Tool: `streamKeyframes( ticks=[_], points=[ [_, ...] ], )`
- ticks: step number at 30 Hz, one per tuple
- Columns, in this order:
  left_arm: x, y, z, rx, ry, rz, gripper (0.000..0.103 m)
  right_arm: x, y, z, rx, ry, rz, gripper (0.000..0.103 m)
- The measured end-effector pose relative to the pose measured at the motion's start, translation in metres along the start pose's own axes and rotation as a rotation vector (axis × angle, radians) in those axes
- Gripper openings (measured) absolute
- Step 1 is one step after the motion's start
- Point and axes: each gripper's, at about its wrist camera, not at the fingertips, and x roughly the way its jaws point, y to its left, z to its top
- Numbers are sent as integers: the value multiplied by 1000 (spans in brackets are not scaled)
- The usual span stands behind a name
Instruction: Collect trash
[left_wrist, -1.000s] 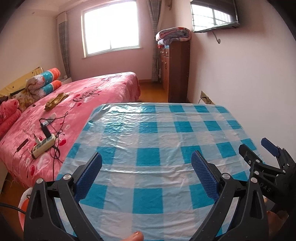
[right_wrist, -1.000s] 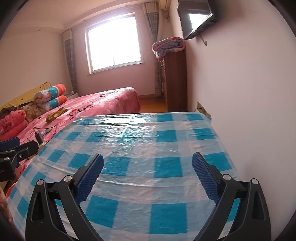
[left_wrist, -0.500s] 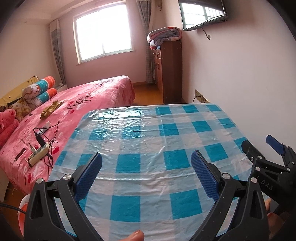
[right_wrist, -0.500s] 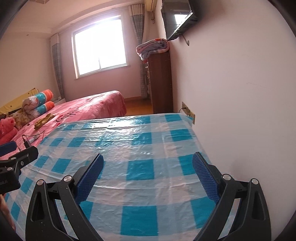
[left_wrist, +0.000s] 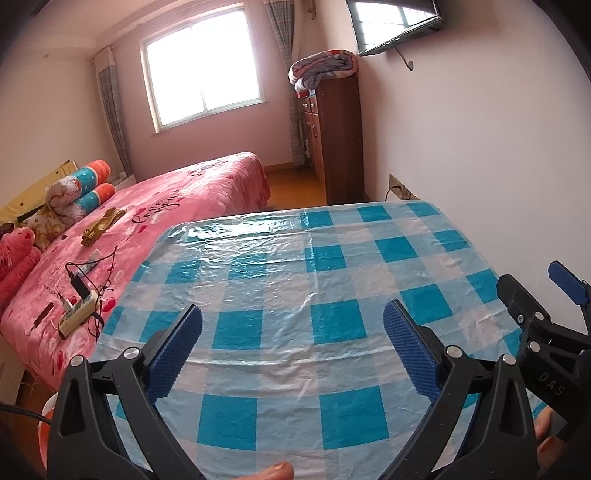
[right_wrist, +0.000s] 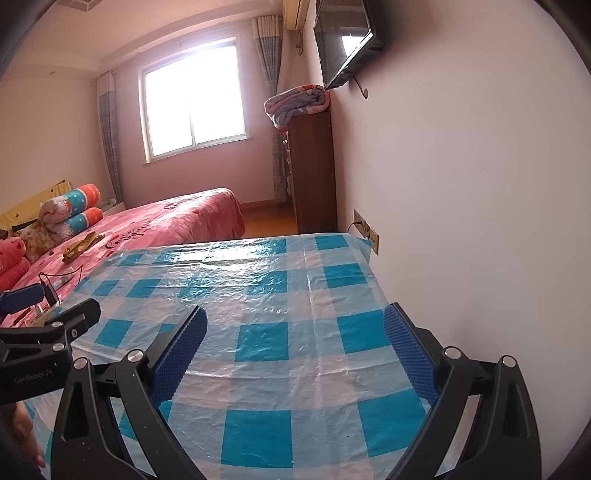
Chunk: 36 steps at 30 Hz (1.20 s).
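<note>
We hold our left claw (left_wrist: 291, 332) and right claw (right_wrist: 295, 332) spread wide, gripping nothing, above the blue-and-white checked plastic-covered desk (left_wrist: 332, 266) beside the pink bed (left_wrist: 177, 192).

Bed (left_wrist: 155, 221) left of table (left_wrist: 295, 280)

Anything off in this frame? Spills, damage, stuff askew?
No spills or damage. Oddest point: no trash shows on the checked tablecloth, only wrinkles. A power strip with tangled cables lies on the bed. Left gripper and right gripper are open, holding nothing.
</note>
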Motion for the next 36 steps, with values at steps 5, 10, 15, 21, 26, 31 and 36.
streamKeyframes(
  ticks=[5,10,15,21,26,31,36],
  points=[
    [1,0,-1,-5,1,-8,99,-1,-1,0,-6,-2,5,95],
    [1,1,-3,-11,4,-14,99,-1,0,0,-11,-3,5,95],
    [2,1,-4,-10,5,-16,99,-1,0,0,-11,0,5,95],
    [3,3,-5,-11,6,-18,99,2,0,-2,-12,9,9,95],
    [3,3,-6,-10,7,-18,99,3,1,-3,-13,11,15,95],
    [5,4,-8,-7,13,-19,99,5,3,-4,-17,17,19,95],
    [7,5,-10,-10,11,-26,99,7,5,-5,-19,28,24,95]
  ],
)
